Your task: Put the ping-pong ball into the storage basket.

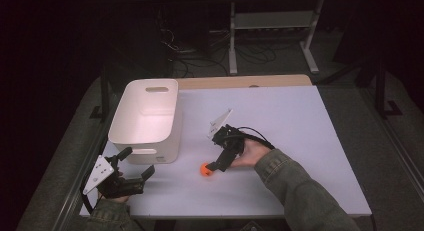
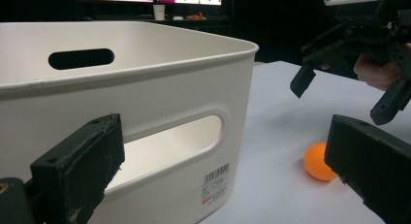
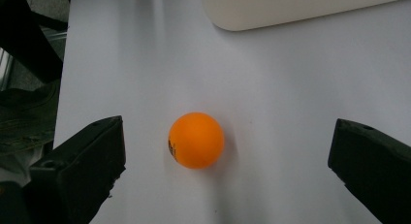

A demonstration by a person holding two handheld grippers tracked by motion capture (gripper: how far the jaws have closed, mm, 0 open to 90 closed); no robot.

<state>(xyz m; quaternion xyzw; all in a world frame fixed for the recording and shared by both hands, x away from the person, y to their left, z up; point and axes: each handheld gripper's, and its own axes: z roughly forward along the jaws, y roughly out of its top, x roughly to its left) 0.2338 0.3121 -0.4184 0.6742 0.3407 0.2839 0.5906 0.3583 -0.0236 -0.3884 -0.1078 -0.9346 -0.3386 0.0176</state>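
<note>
An orange ball (image 1: pixel 205 169) lies on the white table (image 1: pixel 280 141), a little right of the white bin (image 1: pixel 145 120). My right gripper (image 1: pixel 212 166) hovers just above the ball (image 3: pixel 196 139), open, with the ball between its two jaws but nearer the left one and touching neither. My left gripper (image 1: pixel 136 163) rests at the table's front left corner, open and empty, its jaws pointing at the bin's near wall (image 2: pixel 160 136). From there the ball (image 2: pixel 320 162) shows beyond the bin's corner, under the right gripper (image 2: pixel 346 95).
The bin is empty inside, with slot handles in its end walls. A wooden board edge (image 1: pixel 245 81) runs along the table's far side. Beyond it stand a metal frame (image 1: pixel 272 31) and cables on the dark floor.
</note>
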